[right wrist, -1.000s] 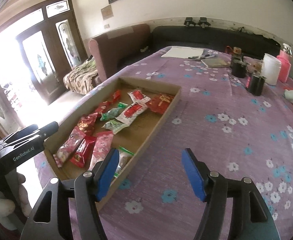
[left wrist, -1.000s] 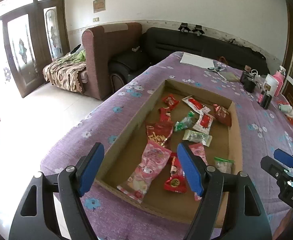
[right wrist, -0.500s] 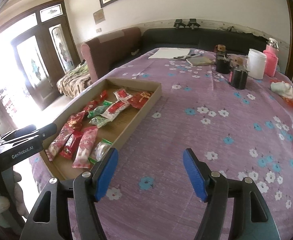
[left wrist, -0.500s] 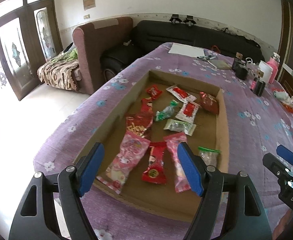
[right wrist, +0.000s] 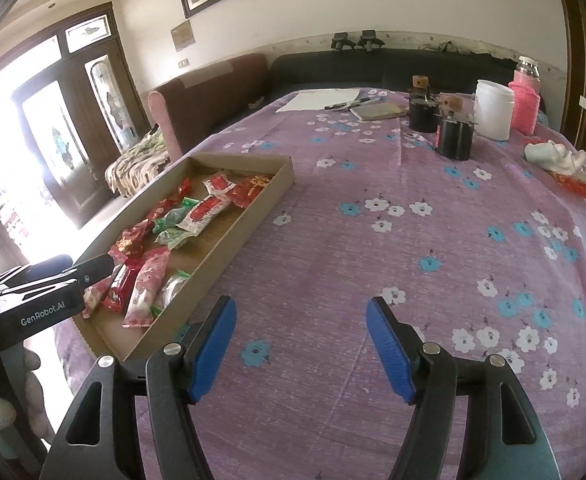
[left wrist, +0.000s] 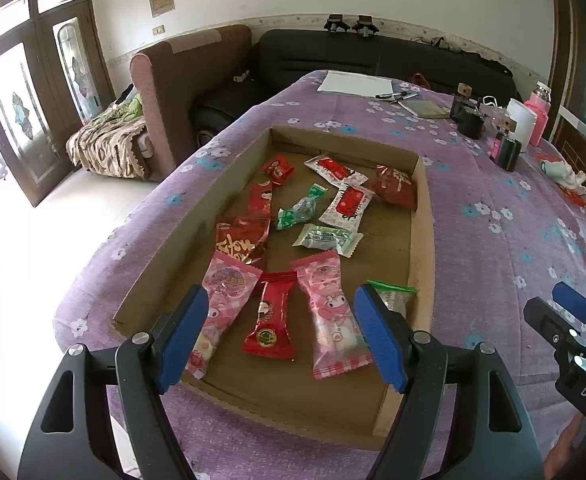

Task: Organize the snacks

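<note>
Two grippers, both with jaws wide and holding nothing. The left gripper (left wrist: 281, 334) hovers over the near end of the cardboard tray (left wrist: 423, 240), where snack packets (left wrist: 327, 310) lie scattered. Only the right wrist view shows the right gripper (right wrist: 301, 346) beside the tray's right wall, over bare purple tablecloth (right wrist: 433, 248).

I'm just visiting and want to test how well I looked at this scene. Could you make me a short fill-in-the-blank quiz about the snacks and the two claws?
1. All the snack packets lie inside a shallow ____ box.
2. The left claw hovers over the near end of the box with its jaws ____.
3. The red packet nearest that claw lies between two ____ packets.
4. The right claw hangs over the flowered ____ tablecloth, holding nothing.

Missing words: cardboard; open; pink; purple
</note>
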### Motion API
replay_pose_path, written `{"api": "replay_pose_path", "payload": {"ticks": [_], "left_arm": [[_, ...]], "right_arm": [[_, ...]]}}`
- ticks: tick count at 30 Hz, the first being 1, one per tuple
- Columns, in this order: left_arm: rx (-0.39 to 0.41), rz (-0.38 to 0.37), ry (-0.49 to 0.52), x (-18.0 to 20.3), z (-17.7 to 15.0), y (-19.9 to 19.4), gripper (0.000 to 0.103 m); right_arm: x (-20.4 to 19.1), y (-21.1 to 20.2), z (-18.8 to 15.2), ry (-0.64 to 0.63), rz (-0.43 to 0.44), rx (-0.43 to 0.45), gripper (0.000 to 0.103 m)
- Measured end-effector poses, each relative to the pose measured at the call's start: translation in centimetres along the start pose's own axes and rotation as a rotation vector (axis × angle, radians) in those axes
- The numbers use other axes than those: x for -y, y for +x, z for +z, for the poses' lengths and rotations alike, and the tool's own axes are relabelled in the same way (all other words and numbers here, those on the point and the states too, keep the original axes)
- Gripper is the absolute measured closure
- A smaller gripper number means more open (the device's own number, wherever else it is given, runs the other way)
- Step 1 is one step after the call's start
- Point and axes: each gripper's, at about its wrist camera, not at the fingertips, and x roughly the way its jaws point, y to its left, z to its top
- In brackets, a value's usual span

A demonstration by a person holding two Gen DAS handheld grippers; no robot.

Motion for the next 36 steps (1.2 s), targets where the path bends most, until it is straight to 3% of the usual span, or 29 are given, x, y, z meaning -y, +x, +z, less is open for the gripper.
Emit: {"api": "replay_pose_path", "payload": {"ticks": [27,36], "left_arm": [[0.003,-0.035,-0.019,-0.5,-0.3,-0.1,0.027],[0.027,-0.036,-0.032,-0.8,-0.3,-0.7,0.027]], "right_arm": [[-1.8,0.6,-0.3,-0.024,0.005,-0.029,0.032],[-2.9,0.6,-0.6,-0.035,-0.056,-0.008,0.032]]}}
